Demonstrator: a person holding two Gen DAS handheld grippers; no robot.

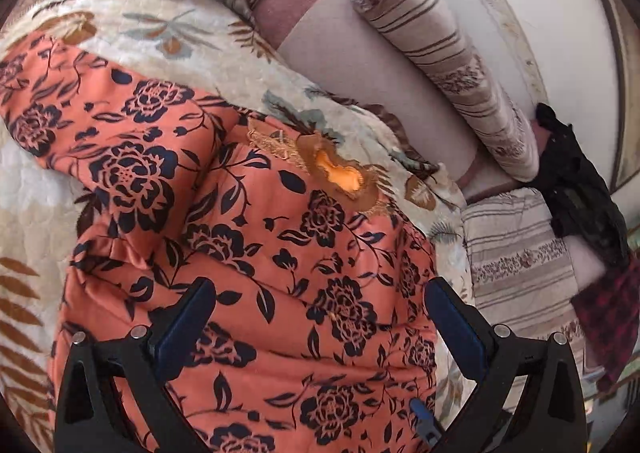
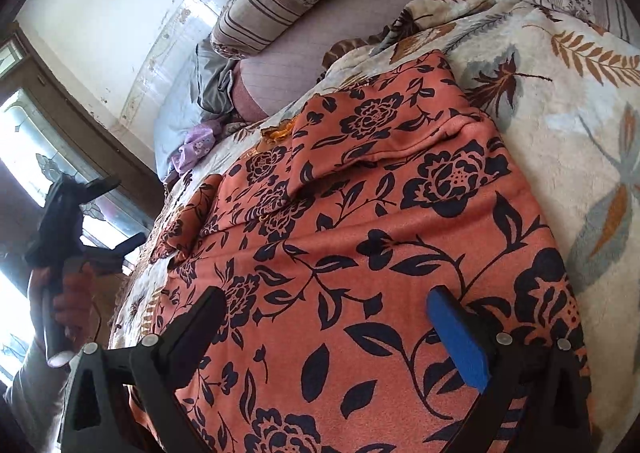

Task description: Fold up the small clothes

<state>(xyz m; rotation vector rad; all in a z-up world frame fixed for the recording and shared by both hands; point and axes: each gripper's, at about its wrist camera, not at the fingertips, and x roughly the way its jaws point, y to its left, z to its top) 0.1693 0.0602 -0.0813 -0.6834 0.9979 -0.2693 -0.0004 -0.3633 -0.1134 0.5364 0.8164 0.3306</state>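
Garment [image 2: 360, 253] lies spread on the bed [image 2: 580, 93] for folding; we hover both grippers [image 1: 316, 309] [image 2: 324, 313], fingers wide, empty.

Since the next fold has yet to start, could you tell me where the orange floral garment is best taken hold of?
Probably the loose sleeve of the orange floral garment, which sticks out over the leaf-print blanket. Come from its outer edge with the open left tool, which hangs nearest that side.

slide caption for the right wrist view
Open right gripper above an orange floral garment on a leaf-print blanket.
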